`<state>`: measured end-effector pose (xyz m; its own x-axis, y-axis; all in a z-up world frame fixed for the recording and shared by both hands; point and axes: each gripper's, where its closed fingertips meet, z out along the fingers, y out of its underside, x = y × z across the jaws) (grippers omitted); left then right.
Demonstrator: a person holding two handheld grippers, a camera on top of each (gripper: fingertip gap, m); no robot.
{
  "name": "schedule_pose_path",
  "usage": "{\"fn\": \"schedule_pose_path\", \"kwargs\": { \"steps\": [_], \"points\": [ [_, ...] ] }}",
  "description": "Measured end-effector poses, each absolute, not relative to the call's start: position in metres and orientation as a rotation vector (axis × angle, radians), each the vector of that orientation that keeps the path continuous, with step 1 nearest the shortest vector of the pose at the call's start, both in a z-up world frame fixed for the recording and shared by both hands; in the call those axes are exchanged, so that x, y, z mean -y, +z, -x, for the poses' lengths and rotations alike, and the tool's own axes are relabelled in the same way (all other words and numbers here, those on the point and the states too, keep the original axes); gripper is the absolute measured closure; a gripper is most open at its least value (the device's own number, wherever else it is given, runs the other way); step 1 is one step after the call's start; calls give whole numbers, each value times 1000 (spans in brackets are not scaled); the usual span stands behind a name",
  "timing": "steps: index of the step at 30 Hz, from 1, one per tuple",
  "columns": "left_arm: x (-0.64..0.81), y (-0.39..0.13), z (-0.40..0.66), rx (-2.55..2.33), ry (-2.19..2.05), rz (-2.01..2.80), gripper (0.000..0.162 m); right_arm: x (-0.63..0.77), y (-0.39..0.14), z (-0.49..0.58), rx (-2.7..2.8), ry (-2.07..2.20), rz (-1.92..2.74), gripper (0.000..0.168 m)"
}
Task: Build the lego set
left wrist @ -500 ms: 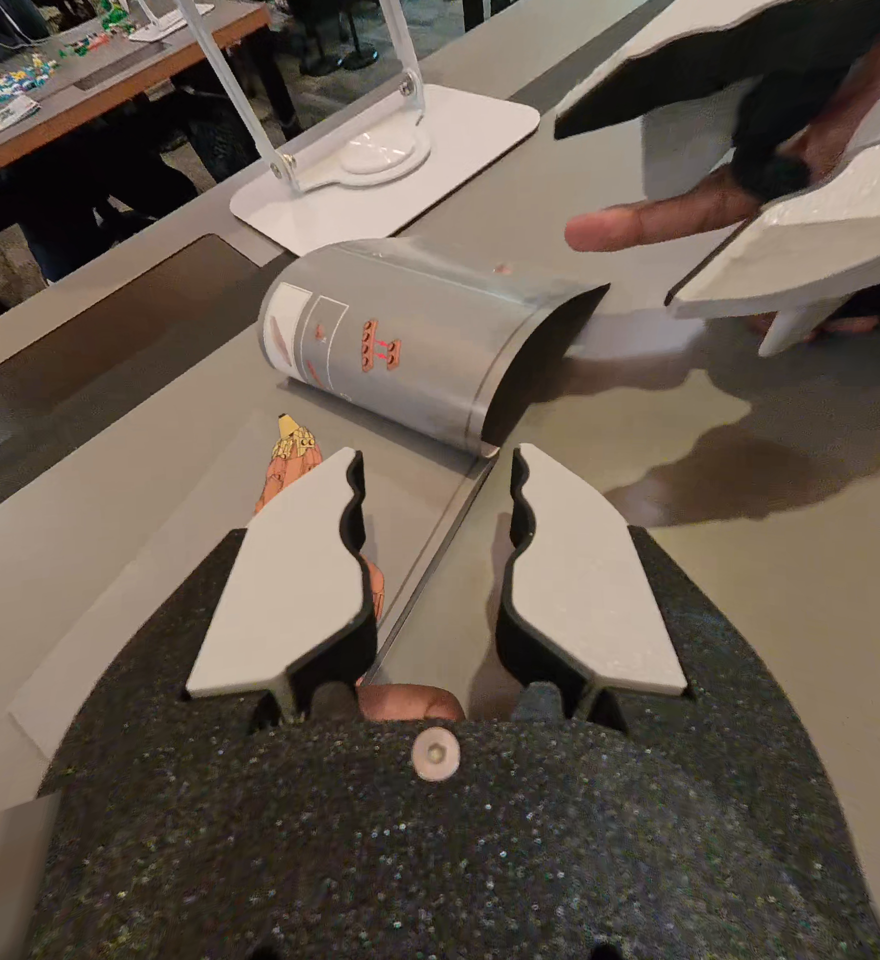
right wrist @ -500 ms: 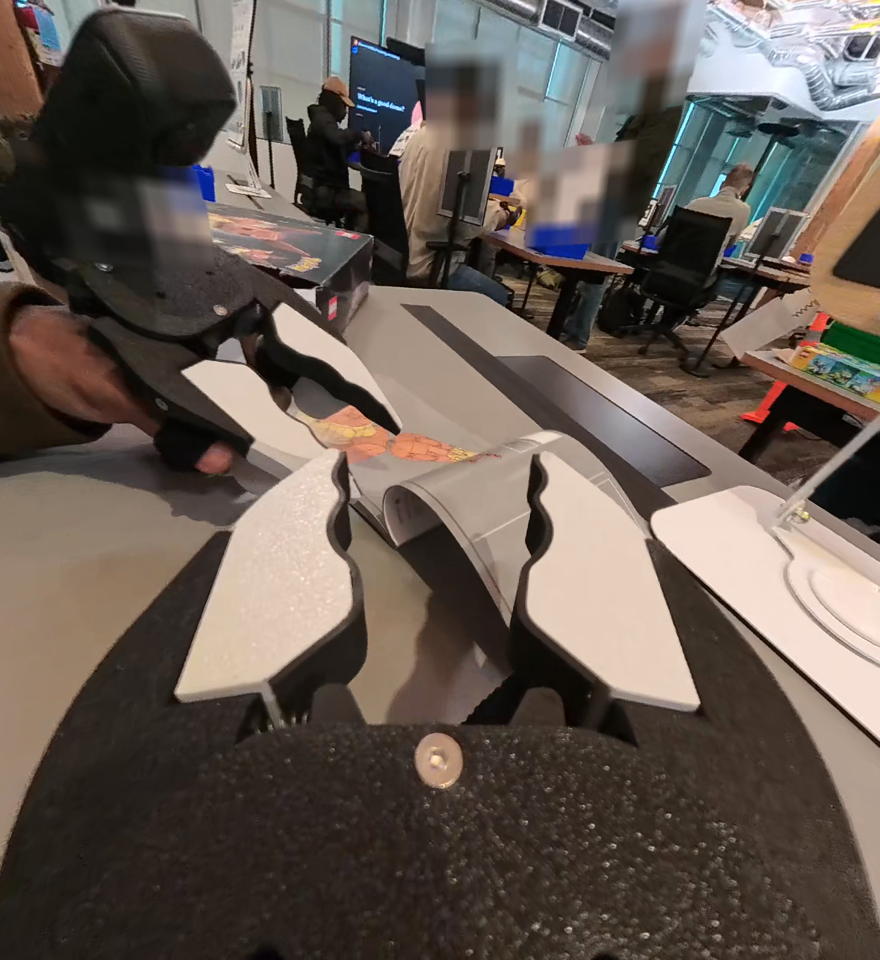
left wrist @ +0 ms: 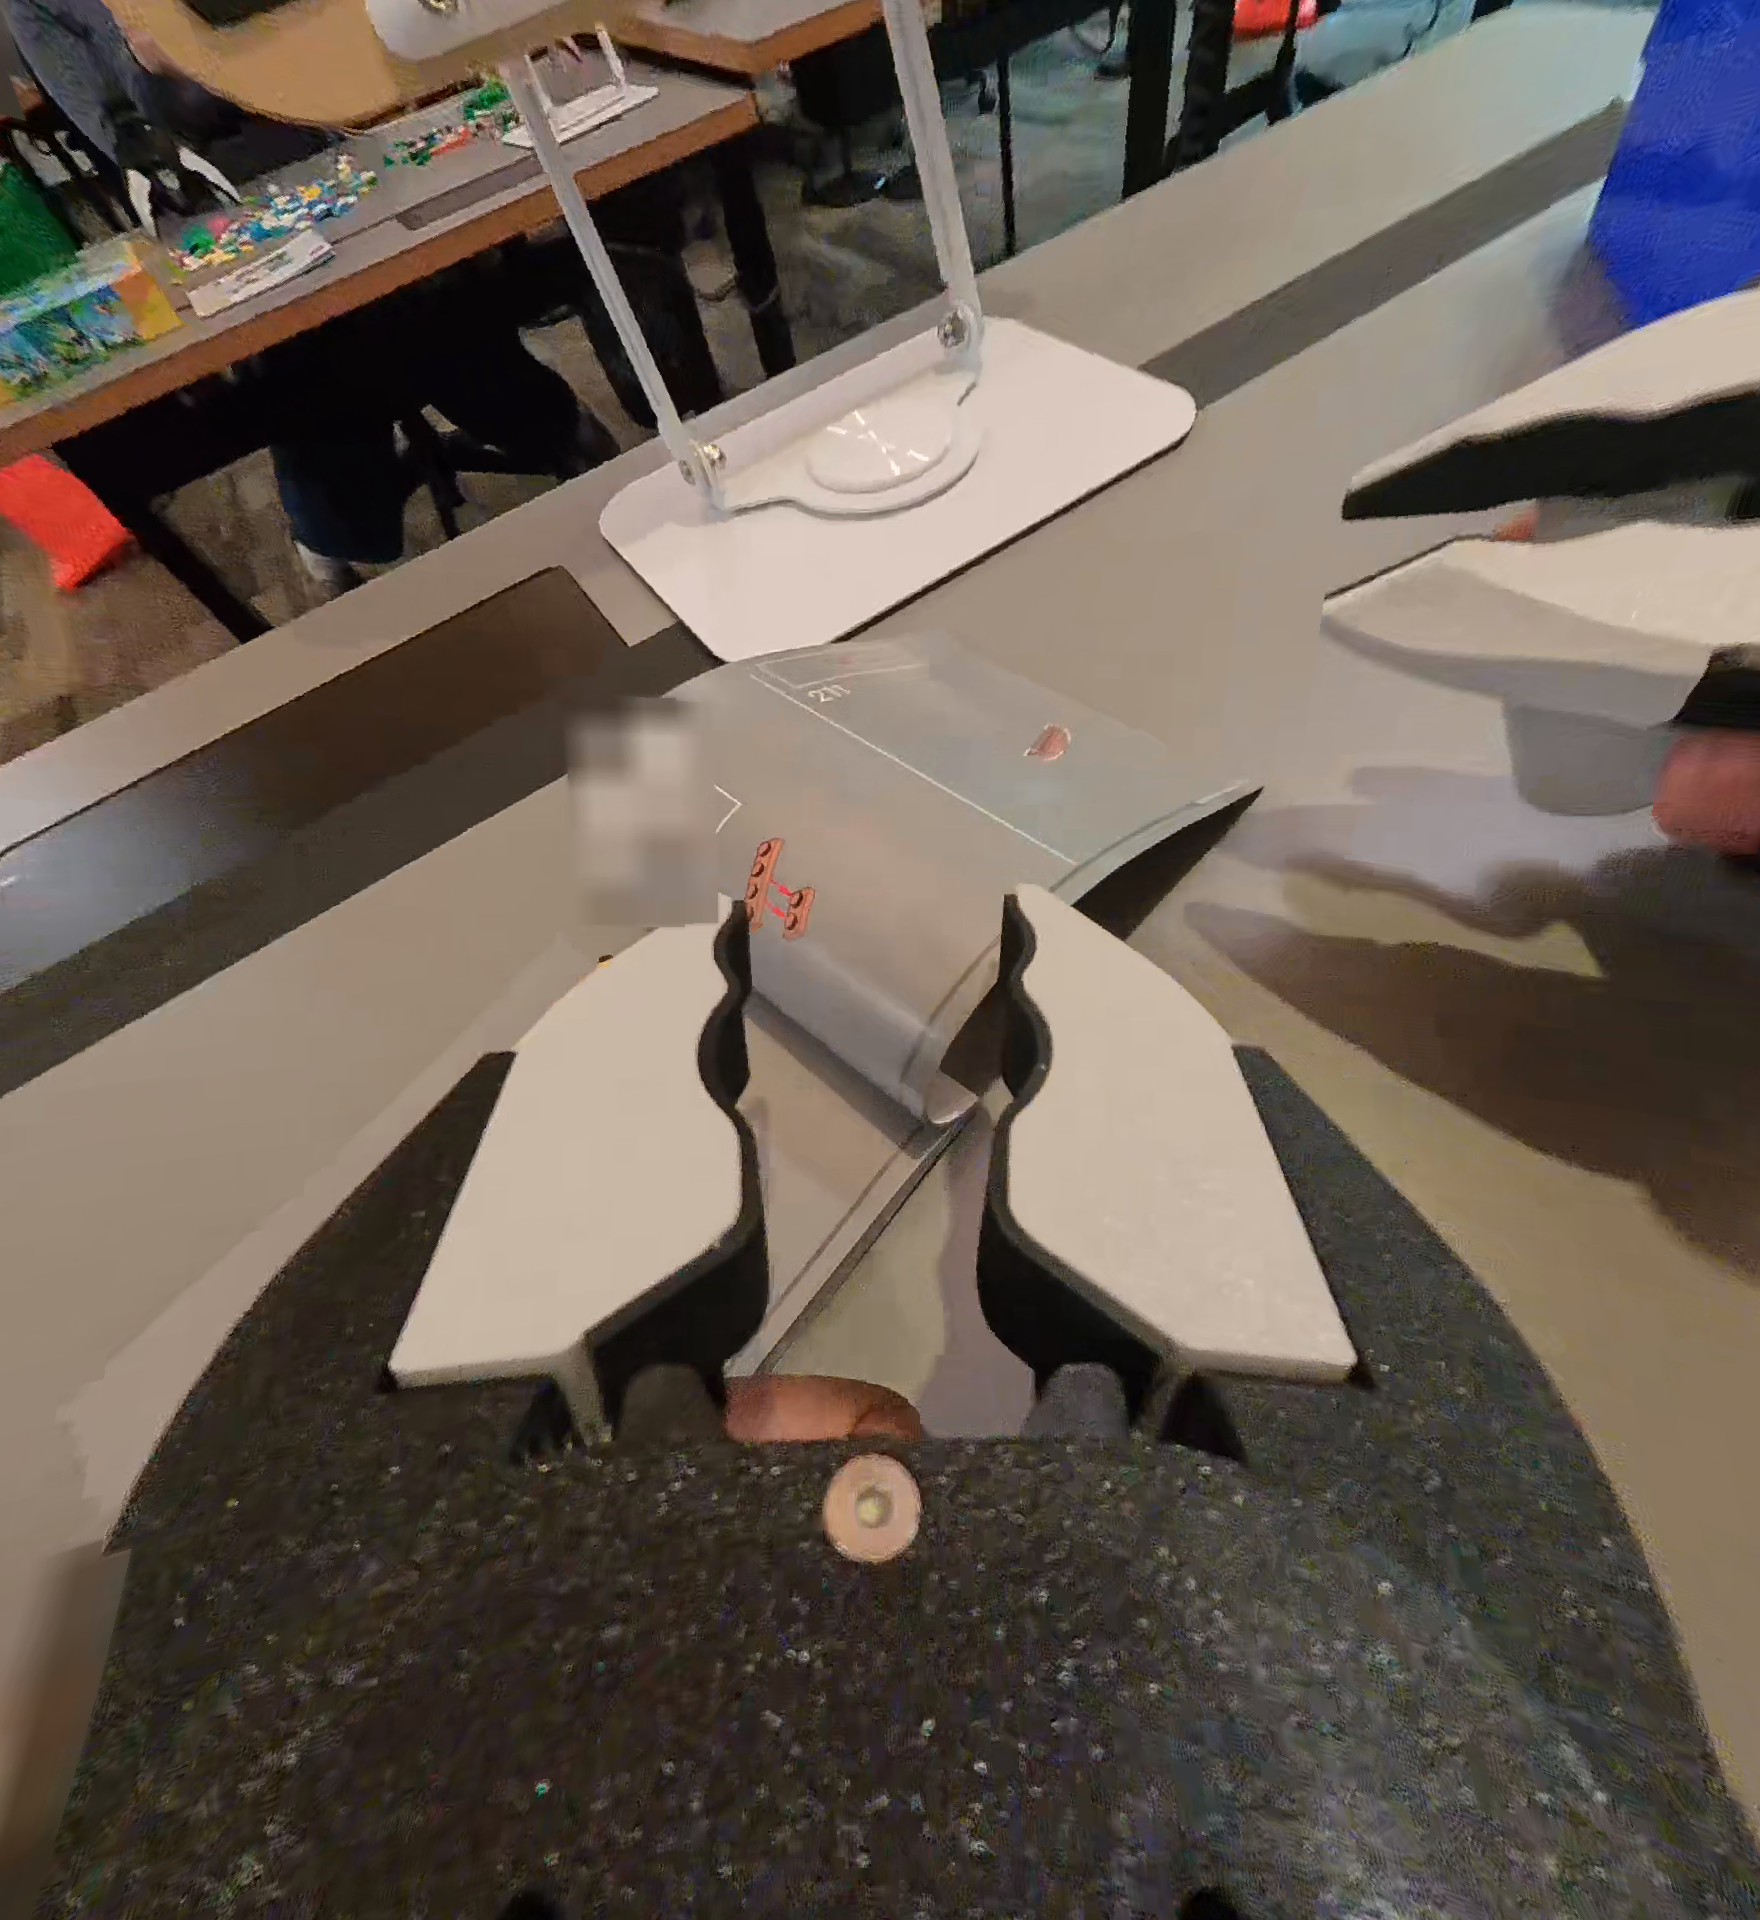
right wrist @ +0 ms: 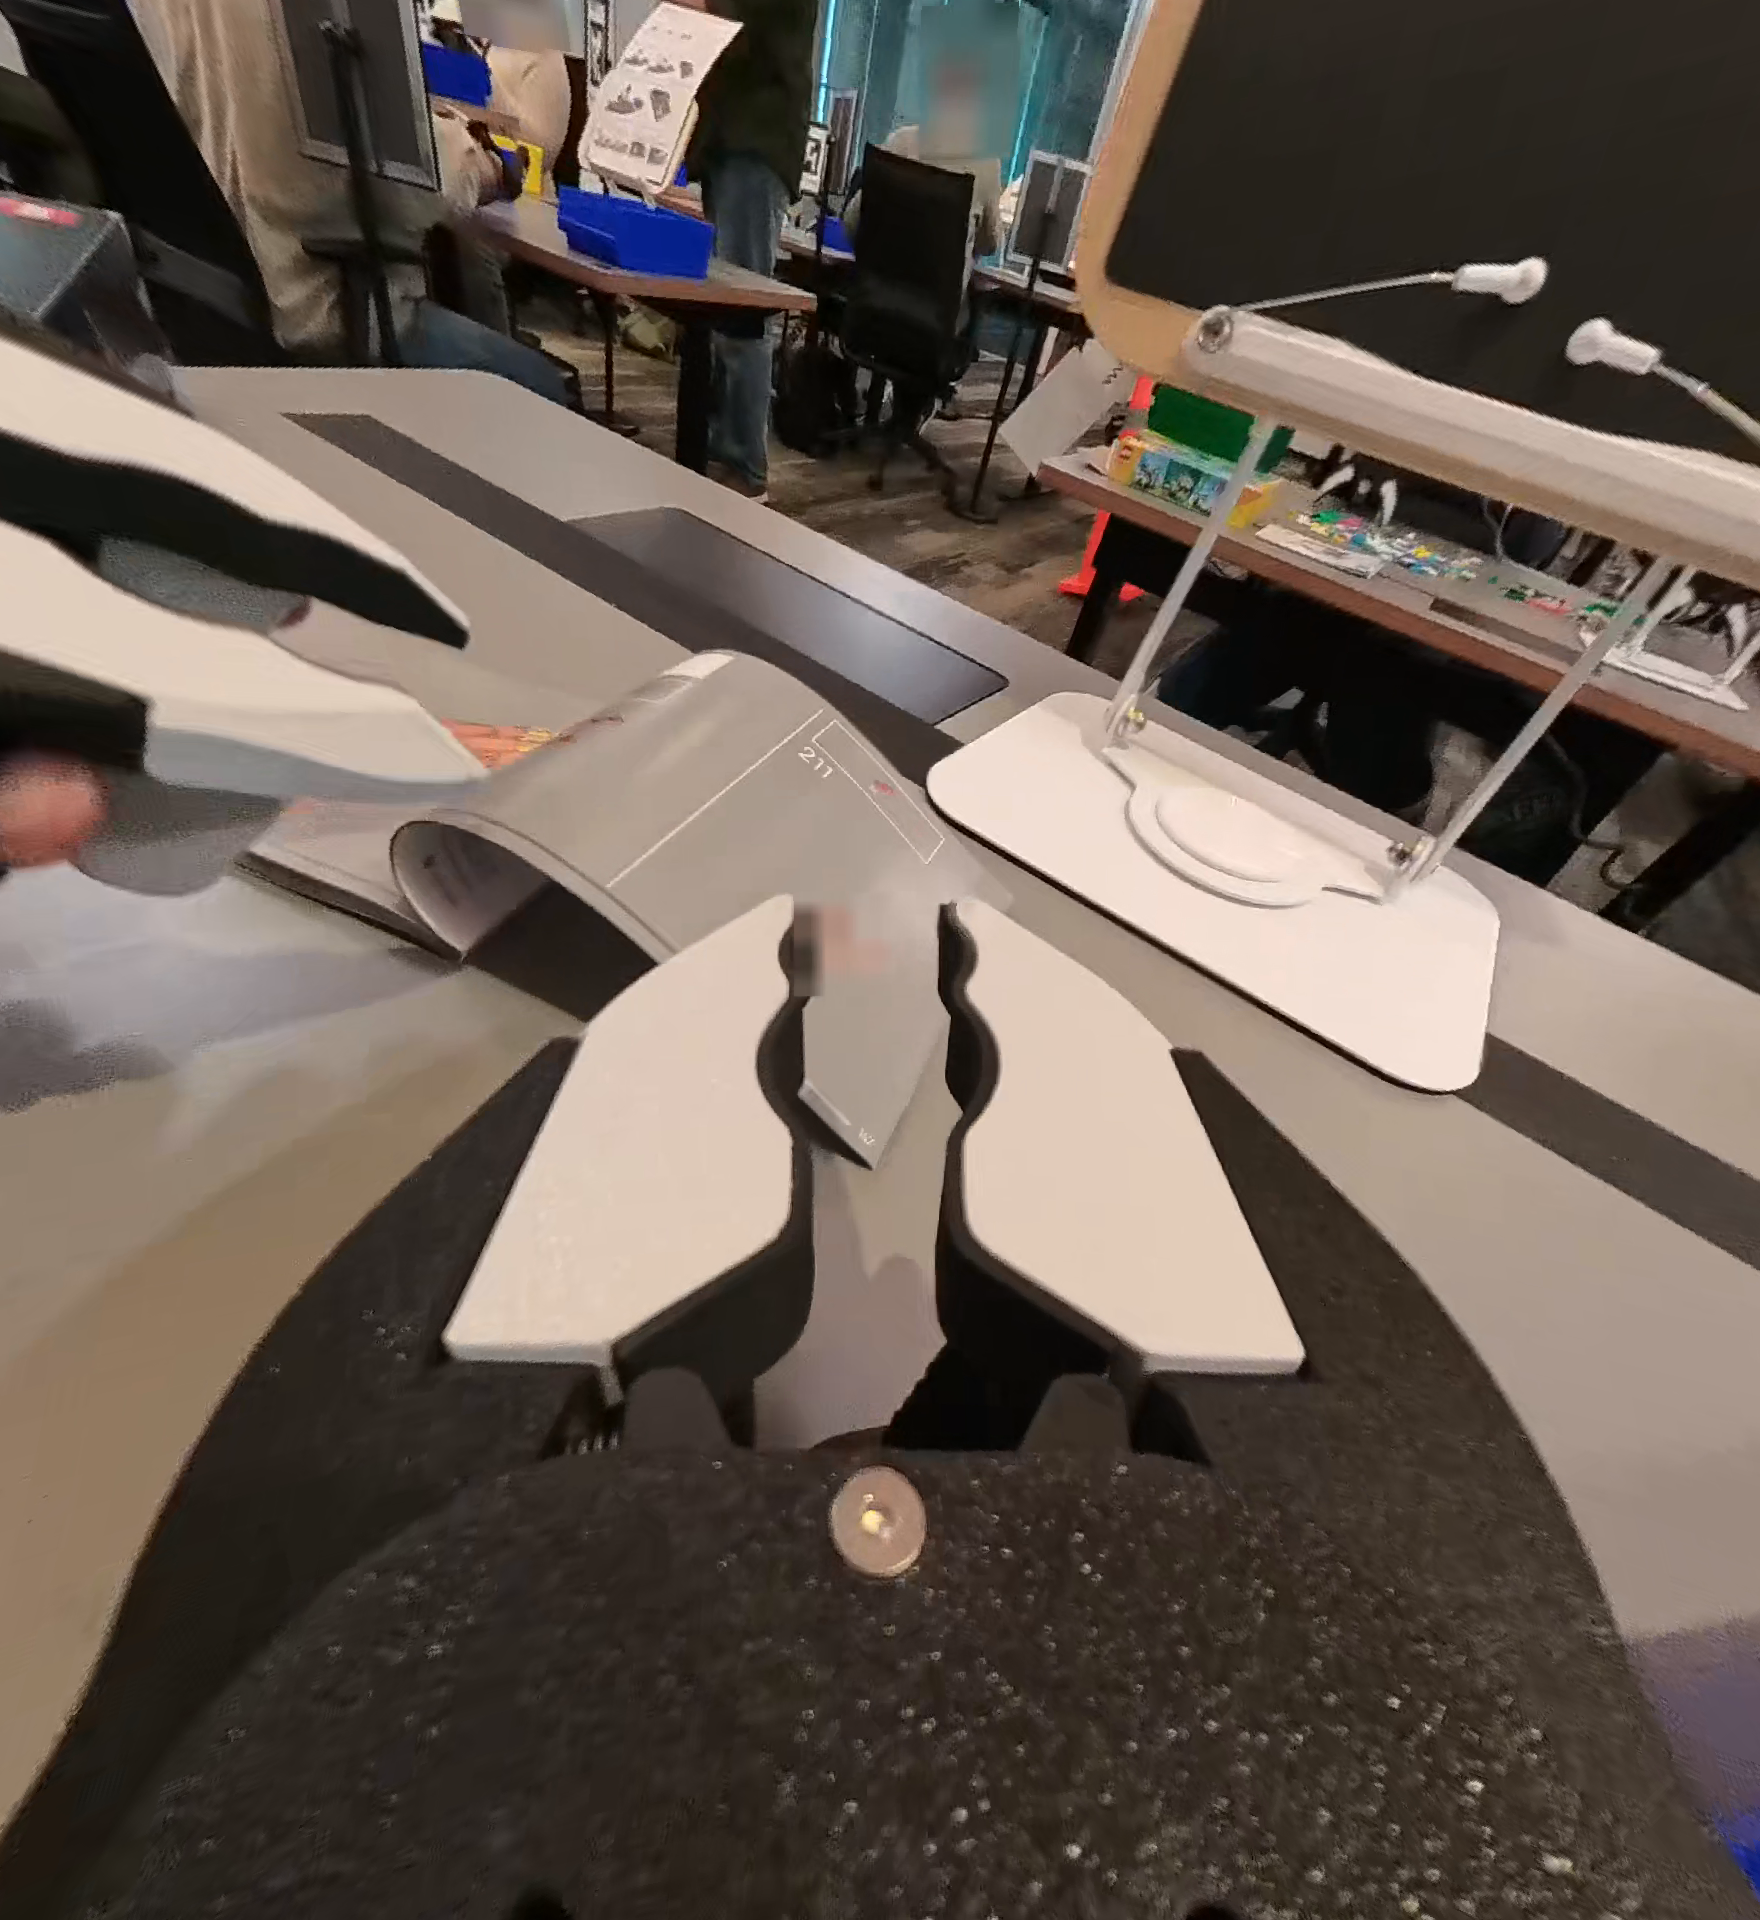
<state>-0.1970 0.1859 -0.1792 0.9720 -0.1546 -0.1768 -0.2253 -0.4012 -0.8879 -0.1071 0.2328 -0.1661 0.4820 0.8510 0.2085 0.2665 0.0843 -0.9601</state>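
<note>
While no bricks are showing on this desk [right wrist: 180, 1195], the work in hand looks like turning pages of the instruction booklet [right wrist: 710, 800], which is lying toward the desk's far edge, just short of the white stand base [right wrist: 1271, 935].

Nearest in the right wrist view, the right gripper [right wrist: 871, 1023] is hovering with its fingers narrowly parted and holding nothing; the loose corner of a grey page is showing in the gap between them, though whether the fingers are touching it cannot be told. That page is arching up from the spine in a tall curl.

Across the booklet, the left gripper [left wrist: 871, 997] is also standing narrowly parted and empty, low over the spine side of the open booklet.

Beyond the desk, other tables are carrying coloured bricks and boxes.

The risk, as I judge it, is the springy page: unpinned, it could be flopping back and losing the step, and a pinch closed on the glossy curl could be creasing or tearing it, or dragging the whole booklet against the stand.
</note>
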Motion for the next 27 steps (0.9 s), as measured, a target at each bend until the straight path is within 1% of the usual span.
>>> {"fn": "schedule_pose_path", "kwargs": {
  "steps": [2,6,9,12,27],
  "points": [
    [-191,-185,197,-250,100,2022,114,-234,-168,109,1041,608,1483,147],
    [-201,-188,195,-137,-73,2054,113,-235,-168,109,1042,646,1498,148],
    [-200,-202,197,-150,-59,2131,107,-234,-169,109,1047,673,1502,149],
    [-198,-209,202,-119,-70,2164,105,-234,-170,110,1053,692,1511,149],
    [-190,-206,220,34,-223,2134,104,-234,-172,110,1063,728,1530,148]
  ]
}}
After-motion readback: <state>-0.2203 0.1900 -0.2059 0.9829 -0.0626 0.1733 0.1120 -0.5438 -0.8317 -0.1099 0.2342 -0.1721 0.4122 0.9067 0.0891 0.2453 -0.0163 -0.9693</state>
